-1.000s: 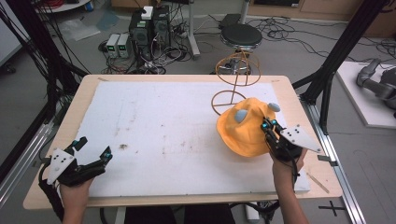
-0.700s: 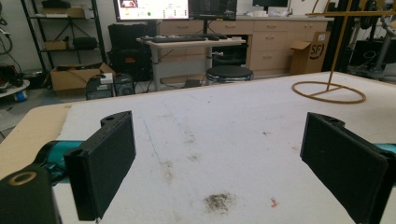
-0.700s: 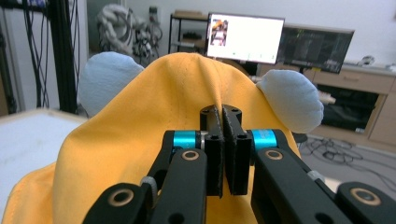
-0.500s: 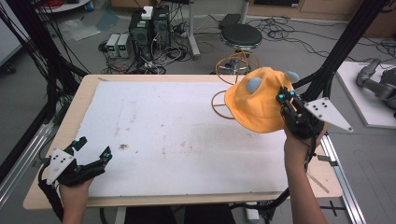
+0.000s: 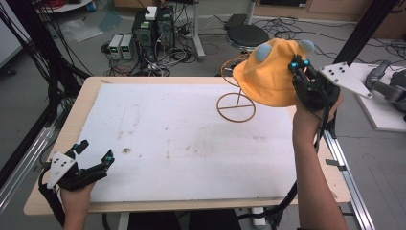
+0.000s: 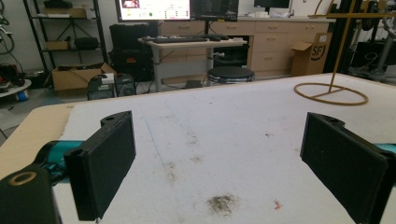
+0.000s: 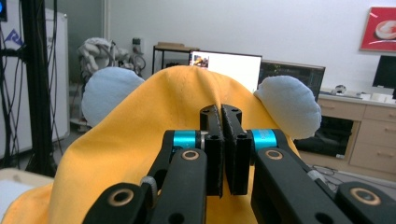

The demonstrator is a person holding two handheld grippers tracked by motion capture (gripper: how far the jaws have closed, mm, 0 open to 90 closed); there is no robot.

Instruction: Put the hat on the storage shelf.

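Observation:
An orange cloth hat (image 5: 268, 76) with two pale blue ears hangs in the air over the table's far right, above a thin brass wire stand (image 5: 235, 106). My right gripper (image 5: 298, 67) is shut on the hat's fabric. In the right gripper view the two black jaws stand pressed together on the orange hat (image 7: 154, 121), its blue ears to either side. My left gripper (image 5: 93, 152) rests at the table's near left corner, open, with nothing between its jaws. The left gripper view has the wire stand (image 6: 332, 91) far off at the right.
A white stained mat (image 5: 182, 139) covers most of the wooden table (image 5: 72, 120). A black stool (image 5: 246, 34), computer boxes and cables lie on the floor beyond the far edge. A black frame post (image 5: 364, 28) rises at the right.
My right gripper has lifted the hat off the mat and carried it up and away toward the top of the wire stand. The left gripper has stayed put.

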